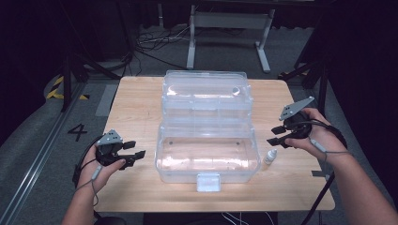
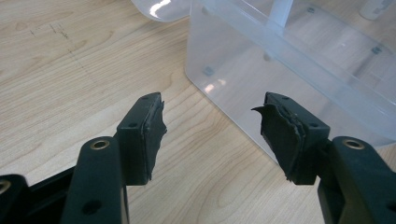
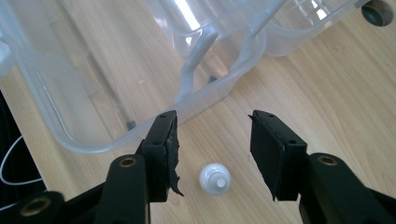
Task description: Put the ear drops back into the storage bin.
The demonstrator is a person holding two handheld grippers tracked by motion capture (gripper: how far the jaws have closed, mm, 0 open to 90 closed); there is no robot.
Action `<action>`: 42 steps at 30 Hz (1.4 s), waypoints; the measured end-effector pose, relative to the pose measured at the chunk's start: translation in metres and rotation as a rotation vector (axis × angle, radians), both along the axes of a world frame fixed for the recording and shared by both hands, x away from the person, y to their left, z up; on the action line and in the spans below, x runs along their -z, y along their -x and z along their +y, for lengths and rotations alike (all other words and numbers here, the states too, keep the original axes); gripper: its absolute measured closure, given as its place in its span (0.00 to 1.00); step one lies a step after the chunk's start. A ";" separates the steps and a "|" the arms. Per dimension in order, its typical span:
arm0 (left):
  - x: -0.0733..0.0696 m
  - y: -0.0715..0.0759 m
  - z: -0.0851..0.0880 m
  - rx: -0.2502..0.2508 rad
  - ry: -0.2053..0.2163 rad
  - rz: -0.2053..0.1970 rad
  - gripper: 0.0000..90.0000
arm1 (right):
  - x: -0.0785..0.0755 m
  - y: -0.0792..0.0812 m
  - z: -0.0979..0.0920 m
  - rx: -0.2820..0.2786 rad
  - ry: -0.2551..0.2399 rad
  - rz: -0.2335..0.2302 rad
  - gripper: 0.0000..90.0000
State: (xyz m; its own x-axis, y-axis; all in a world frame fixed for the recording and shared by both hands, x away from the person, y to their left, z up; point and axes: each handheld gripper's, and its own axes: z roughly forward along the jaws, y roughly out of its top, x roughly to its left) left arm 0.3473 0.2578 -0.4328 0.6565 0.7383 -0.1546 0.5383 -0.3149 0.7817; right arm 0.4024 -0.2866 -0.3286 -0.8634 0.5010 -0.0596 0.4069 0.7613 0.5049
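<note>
A clear plastic storage box [image 1: 206,159] stands open in the middle of the wooden table, its lid [image 1: 205,93] folded back behind it. A small white bottle [image 1: 270,157] stands upright just off the box's right side. My right gripper [image 1: 277,136] hovers above that bottle, open; in the right gripper view the bottle [image 3: 215,178] sits below and between the jaws, untouched. My left gripper [image 1: 134,151] rests near the box's left wall, open with nothing in it. The left gripper view shows the box corner [image 2: 243,93] just ahead of the jaws.
The table [image 1: 131,108] has bare wood on both sides of the box. A white latch [image 1: 208,182] sticks out from the box's front wall near the table's front edge. Beyond the table are a white metal frame [image 1: 230,28] and cables on the floor.
</note>
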 end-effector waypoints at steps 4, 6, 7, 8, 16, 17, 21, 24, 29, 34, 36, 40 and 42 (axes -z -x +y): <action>0.000 0.000 0.000 0.002 -0.002 0.003 0.44 | 0.004 0.000 0.002 -0.023 0.036 0.022 0.58; 0.000 0.000 0.000 0.001 -0.002 0.004 0.44 | 0.005 0.000 0.002 -0.025 0.041 0.032 0.58; 0.000 0.000 0.000 0.001 -0.001 0.005 0.44 | 0.008 0.000 0.003 -0.029 0.050 0.046 0.57; 0.000 0.000 0.000 0.001 -0.001 0.005 0.44 | 0.010 0.000 0.003 -0.031 0.052 0.056 0.57; 0.001 0.000 -0.001 0.006 -0.006 0.009 0.44 | 0.026 -0.004 0.004 -0.041 0.122 0.101 0.55; 0.001 0.000 -0.001 0.009 -0.008 0.010 0.44 | 0.028 -0.005 0.004 -0.043 0.130 0.102 0.54; 0.003 0.000 -0.003 0.023 -0.014 0.027 0.44 | 0.035 -0.009 0.001 -0.035 0.171 0.119 0.53; 0.004 0.000 -0.004 0.030 -0.018 0.030 0.43 | 0.041 -0.013 -0.002 -0.037 0.201 0.127 0.53; 0.004 0.000 -0.004 0.027 -0.022 0.034 0.43 | 0.049 -0.016 -0.004 -0.045 0.231 0.139 0.55; 0.004 0.000 -0.004 0.029 -0.025 0.036 0.43 | 0.055 -0.018 -0.003 -0.050 0.259 0.143 0.57; 0.004 0.000 -0.004 0.032 -0.026 0.035 0.43 | 0.058 -0.019 -0.002 -0.055 0.276 0.152 0.58; 0.005 0.000 -0.004 0.033 -0.023 0.036 0.43 | 0.063 -0.020 0.000 -0.077 0.298 0.156 0.61; 0.005 0.000 -0.004 0.033 -0.023 0.037 0.43 | 0.065 -0.021 0.002 -0.083 0.304 0.161 0.61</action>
State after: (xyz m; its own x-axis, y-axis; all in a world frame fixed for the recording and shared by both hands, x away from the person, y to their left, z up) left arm 0.3476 0.2536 -0.4375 0.6750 0.7197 -0.1625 0.5556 -0.3510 0.7537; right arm 0.4229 -0.2848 -0.3939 -0.9110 0.4087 -0.0555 0.3930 0.9009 0.1844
